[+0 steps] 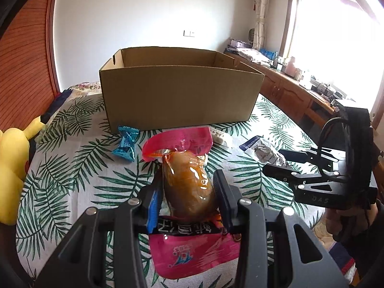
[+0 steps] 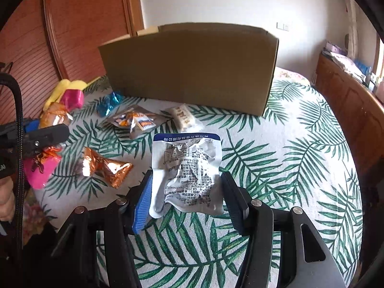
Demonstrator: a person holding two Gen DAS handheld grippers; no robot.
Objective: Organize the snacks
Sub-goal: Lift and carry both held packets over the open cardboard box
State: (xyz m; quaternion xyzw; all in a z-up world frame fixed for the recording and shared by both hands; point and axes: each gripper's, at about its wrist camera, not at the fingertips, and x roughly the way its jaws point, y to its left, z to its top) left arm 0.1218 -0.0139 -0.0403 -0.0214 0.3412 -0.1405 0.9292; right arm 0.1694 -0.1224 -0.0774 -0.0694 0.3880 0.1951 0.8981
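My left gripper (image 1: 188,187) is shut on a pink snack pouch (image 1: 189,182) with a brown piece inside, held above the leaf-print cover; the pouch also shows in the right wrist view (image 2: 51,120). My right gripper (image 2: 186,187) has its fingers on both sides of a crumpled white-and-blue packet (image 2: 189,168) that lies on the cover; whether they press it I cannot tell. The right gripper (image 1: 278,162) shows in the left wrist view at that packet (image 1: 261,150). An open cardboard box (image 1: 177,91) stands behind, also seen in the right wrist view (image 2: 192,69).
On the cover lie a blue candy (image 1: 126,144), an orange foil candy (image 2: 105,168), a silver packet (image 2: 134,121) and a white bar (image 2: 186,117). A yellow plush toy (image 1: 12,158) sits at the left. A wooden cabinet (image 1: 295,91) runs along the right.
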